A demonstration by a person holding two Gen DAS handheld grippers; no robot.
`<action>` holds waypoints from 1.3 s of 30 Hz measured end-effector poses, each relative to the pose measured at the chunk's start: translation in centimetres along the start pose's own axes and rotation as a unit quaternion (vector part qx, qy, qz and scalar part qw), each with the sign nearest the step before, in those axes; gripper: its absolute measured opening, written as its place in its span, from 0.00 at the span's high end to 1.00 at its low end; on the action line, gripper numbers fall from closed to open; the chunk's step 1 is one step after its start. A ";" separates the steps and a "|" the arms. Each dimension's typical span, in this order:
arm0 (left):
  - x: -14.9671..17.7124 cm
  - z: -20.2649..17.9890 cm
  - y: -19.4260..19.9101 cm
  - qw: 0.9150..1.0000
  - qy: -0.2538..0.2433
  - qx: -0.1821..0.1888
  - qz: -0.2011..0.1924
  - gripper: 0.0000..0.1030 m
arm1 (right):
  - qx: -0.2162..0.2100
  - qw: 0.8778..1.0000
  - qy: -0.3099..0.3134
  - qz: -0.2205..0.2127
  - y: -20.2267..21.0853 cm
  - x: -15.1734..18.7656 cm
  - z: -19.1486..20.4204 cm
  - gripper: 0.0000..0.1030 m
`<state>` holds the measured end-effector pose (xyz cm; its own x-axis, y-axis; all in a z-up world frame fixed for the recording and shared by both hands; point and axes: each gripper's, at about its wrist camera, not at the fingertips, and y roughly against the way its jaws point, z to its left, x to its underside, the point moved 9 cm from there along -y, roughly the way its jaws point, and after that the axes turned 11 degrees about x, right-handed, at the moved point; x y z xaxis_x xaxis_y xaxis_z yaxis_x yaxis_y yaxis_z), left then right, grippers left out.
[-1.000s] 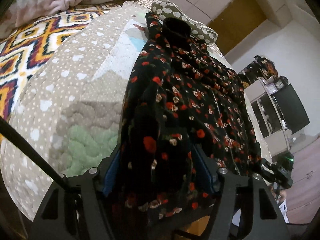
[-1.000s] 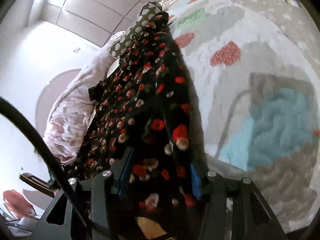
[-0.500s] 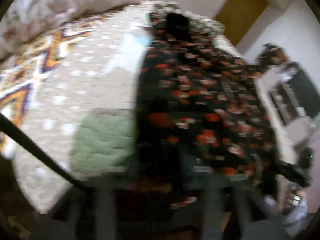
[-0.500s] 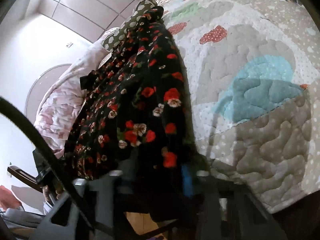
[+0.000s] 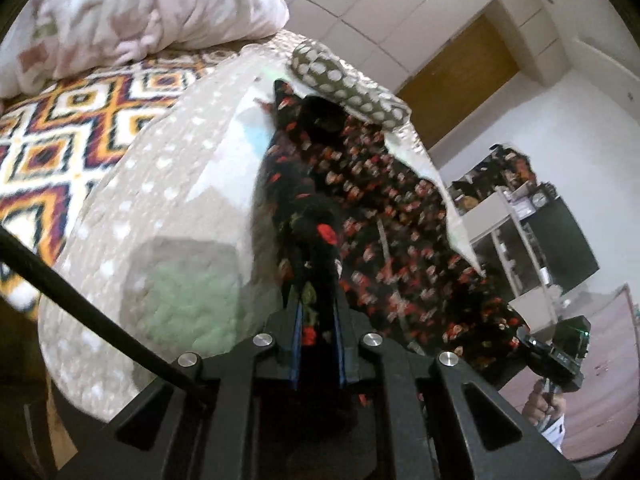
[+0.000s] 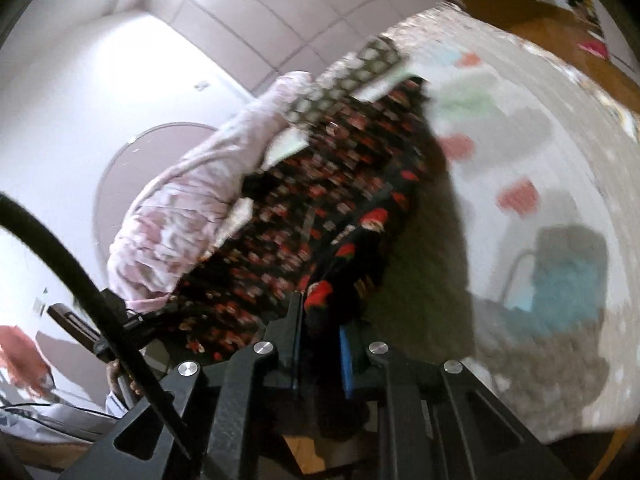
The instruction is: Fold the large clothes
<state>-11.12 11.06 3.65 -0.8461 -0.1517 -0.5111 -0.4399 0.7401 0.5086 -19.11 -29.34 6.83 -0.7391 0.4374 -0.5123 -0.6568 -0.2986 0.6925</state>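
Observation:
A large black dress with red and white flowers [image 5: 384,216] lies lengthwise on the quilted bed, also shown in the right wrist view [image 6: 320,208]. My left gripper [image 5: 318,320] is shut on the dress's near left hem corner and holds it lifted above the bed. My right gripper [image 6: 320,320] is shut on the near right hem corner, also lifted. The right gripper shows in the left wrist view [image 5: 560,348]; the left gripper shows in the right wrist view [image 6: 116,328]. The far collar end rests by a dotted pillow [image 5: 344,80].
The beige patchwork quilt [image 5: 168,200] covers the bed. A pink floral duvet [image 5: 132,12] is bunched at the far left, over a patterned blanket [image 5: 60,140]. A shelf unit and dark screen [image 5: 556,240] stand at the right. The bed's near edge is just below the grippers.
Both grippers' jaws have closed tight on the hem and lifted it up and toward the pillow. The near part of the dress has risen off the quilt.

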 end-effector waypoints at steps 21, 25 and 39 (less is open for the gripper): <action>-29.3 5.6 -17.0 0.988 0.032 -0.140 -0.058 0.68 | 0.213 0.971 -0.110 -0.010 -23.3 -28.1 -8.6 0.70; -28.0 5.5 -16.6 0.987 -0.005 -0.150 -0.057 0.52 | 0.210 0.974 -0.085 -0.018 -23.4 -27.9 -9.0 0.67; -21.2 2.9 -16.0 0.979 -0.120 -0.164 -0.002 0.48 | 0.225 0.972 0.056 -0.028 -21.0 -26.0 -6.8 0.32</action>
<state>14.72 4.32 4.32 -0.7662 0.0323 -0.6417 -0.5501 0.4833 0.6811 12.89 -40.26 2.17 -0.7320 0.3388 -0.5910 -0.5835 0.1359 0.8007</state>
